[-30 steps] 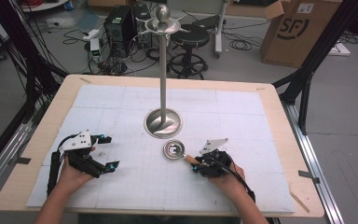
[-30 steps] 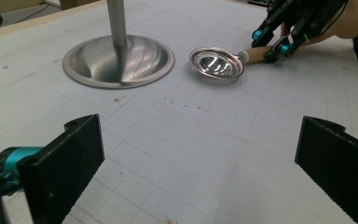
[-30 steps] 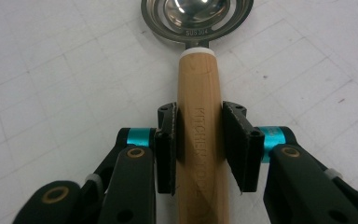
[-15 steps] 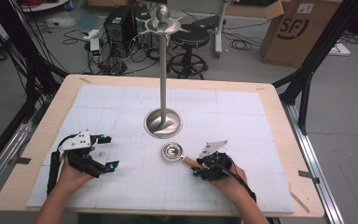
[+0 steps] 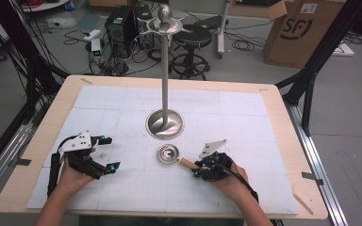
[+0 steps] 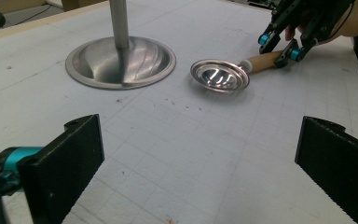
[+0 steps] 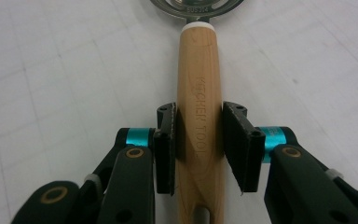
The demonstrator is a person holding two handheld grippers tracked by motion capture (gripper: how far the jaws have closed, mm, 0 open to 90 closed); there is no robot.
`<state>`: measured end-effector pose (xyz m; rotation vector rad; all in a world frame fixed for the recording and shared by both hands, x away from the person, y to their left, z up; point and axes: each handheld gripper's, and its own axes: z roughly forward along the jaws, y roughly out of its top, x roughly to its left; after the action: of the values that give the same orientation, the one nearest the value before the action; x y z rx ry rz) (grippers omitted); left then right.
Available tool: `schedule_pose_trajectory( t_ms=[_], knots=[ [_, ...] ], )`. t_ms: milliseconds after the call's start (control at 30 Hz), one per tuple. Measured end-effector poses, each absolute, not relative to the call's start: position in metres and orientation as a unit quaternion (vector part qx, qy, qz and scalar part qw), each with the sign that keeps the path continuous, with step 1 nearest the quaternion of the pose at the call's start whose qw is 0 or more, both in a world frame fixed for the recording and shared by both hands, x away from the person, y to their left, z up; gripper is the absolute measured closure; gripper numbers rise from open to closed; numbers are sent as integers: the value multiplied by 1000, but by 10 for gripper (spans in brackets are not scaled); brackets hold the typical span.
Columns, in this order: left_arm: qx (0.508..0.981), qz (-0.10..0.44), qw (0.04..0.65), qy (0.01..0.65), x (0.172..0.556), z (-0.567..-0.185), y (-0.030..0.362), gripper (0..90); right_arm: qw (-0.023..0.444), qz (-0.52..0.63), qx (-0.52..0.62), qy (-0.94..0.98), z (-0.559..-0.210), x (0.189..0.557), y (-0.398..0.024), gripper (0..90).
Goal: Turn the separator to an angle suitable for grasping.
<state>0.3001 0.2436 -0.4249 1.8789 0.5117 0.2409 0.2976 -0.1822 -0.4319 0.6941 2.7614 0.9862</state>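
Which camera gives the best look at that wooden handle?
The right gripper view: the wooden handle runs up between the jaws, its lettering readable. The left gripper view shows a short stub; the high view shows a small tan sliver.

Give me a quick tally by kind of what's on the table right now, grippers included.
Metal stand with round base: 1
Strainer with a wooden handle: 1, handle clamped in the right gripper
Grippers: 2, the right one plus the left gripper, whose jaws stand wide apart
White grid mat: 1
Total: 5
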Motion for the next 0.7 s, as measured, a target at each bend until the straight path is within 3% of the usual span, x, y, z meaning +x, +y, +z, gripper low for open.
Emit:
schedule_pose_trajectory(
  t_ms=[467,700],
  knots=[
    [791,105,562,216,300,-423,247,17,39,340,150,928,-428,314,-103,687],
    [792,104,561,215,300,-423,246,17,37,336,151,929,-431,318,-95,674]
  ],
)
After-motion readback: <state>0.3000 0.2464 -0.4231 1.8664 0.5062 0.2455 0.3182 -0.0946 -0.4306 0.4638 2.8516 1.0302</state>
